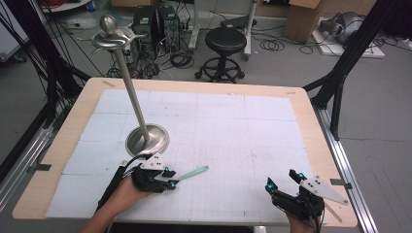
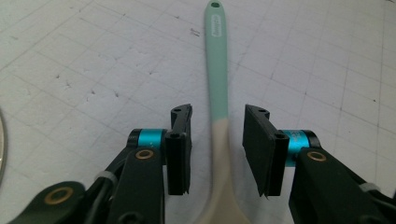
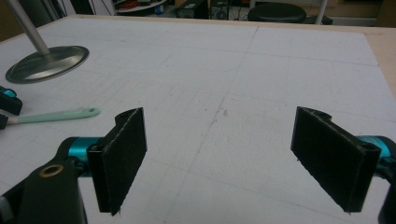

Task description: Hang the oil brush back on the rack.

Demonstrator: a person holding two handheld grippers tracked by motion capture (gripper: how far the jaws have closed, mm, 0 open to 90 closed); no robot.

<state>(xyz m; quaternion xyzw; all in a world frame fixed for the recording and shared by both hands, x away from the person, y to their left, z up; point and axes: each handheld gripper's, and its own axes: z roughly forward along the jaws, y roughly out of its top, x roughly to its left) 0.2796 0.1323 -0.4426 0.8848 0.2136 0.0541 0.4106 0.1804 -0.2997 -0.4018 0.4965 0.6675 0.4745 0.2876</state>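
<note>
**Spatula lying between the left jaws**

Jaws of the left gripper (image 2: 217,154) are straddling the mint-green and cream silicone spatula (image 2: 218,116), with a visible gap on each side, so the pads are not gripping it. The spatula is lying flat on the white gridded mat (image 1: 233,131), its cream blade nearest that gripper and its long axis running away along the jaws, the hanging-hole end pointing toward the mat's middle. The right gripper (image 1: 286,180) is resting wide open, holding nothing. Farther off, the steel round-based stand (image 1: 145,140) is rising.
</note>
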